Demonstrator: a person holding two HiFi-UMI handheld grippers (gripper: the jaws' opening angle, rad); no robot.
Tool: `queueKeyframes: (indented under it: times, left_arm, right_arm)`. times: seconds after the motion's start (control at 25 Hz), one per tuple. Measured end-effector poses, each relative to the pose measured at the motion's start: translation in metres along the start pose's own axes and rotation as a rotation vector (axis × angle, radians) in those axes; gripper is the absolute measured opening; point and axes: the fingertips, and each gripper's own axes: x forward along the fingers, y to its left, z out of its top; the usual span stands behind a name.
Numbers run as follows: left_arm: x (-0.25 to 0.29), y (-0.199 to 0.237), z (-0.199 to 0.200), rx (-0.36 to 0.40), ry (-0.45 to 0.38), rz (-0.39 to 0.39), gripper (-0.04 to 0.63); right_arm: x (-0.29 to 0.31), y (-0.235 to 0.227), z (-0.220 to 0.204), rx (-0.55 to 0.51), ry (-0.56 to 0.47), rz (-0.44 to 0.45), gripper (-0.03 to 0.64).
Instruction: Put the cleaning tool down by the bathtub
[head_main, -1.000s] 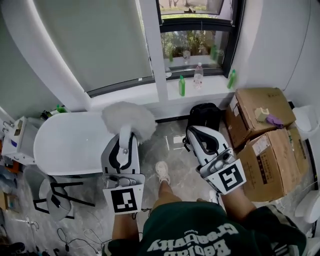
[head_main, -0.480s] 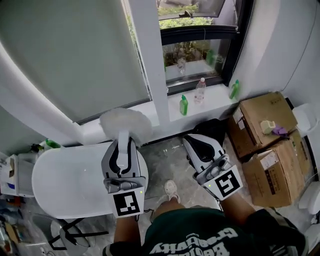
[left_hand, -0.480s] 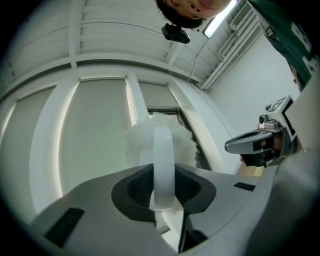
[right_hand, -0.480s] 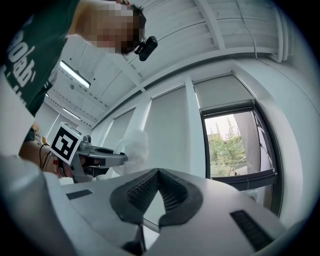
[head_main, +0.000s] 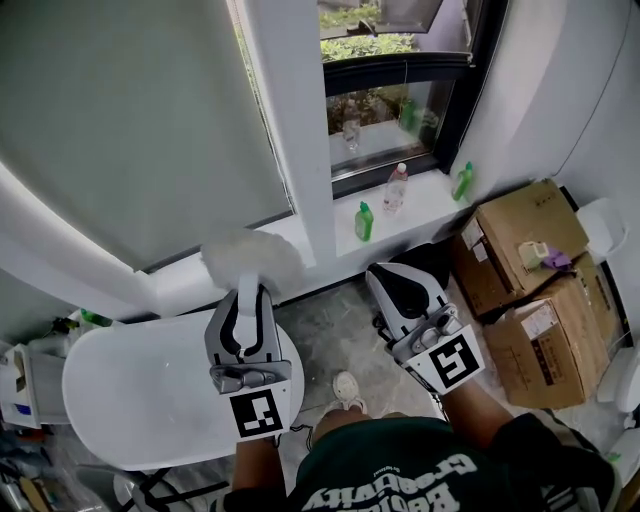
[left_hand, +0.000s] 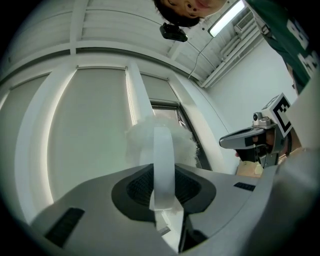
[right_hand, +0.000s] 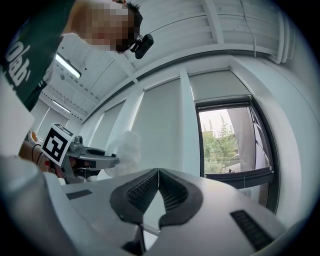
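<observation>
- Head view: the left gripper (head_main: 247, 292), a grey moulded shell with a square-marker cube at its rear, is held above the rounded end of the glossy white bathtub (head_main: 130, 395). The cleaning tool (head_main: 250, 258) sticks out ahead of it, and its fluffy white head shows against the pale ledge past the tub's rim. The right gripper (head_main: 386, 273) hovers over the grey marbled floor (head_main: 330, 335), near a black bag (head_main: 432, 262) and brown cardboard boxes (head_main: 520, 235). Plastic bottles (head_main: 364, 221) stand on the window sill.
- Left gripper view: the ribbed black pads (left_hand: 137, 186) are partly closed and clamp the tool's flat, smooth white handle. The handle rises between them to the woolly head.
- Right gripper view: the ribbed pads (right_hand: 145, 187) meet at their tips, and nothing is between them. Off to one side the other gripper holds the fluffy head in front of a matte roller blind (right_hand: 160, 130), beside a dark-framed window (right_hand: 227, 142).
</observation>
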Motion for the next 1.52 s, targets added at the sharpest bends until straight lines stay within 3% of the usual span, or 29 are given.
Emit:
queueKeyframes:
  times: [0.52, 0.92, 1.52]
  left_arm:
    - [0.028, 0.047, -0.031, -0.042, 0.026, 0.036, 0.092]
    - [0.030, 0.060, -0.031, -0.055, 0.033, 0.075, 0.092]
    - [0.032, 0.073, -0.026, -0.003, 0.113, 0.239, 0.092]
  right_arm:
    - [0.042, 0.002, -0.021, -0.021, 0.083, 0.018, 0.017]
    - [0.079, 0.008, -0.010, -0.001, -0.009, 0.099, 0.017]
    - [0.138, 0.007, -0.003, 0.022, -0.104, 0.301, 0.017]
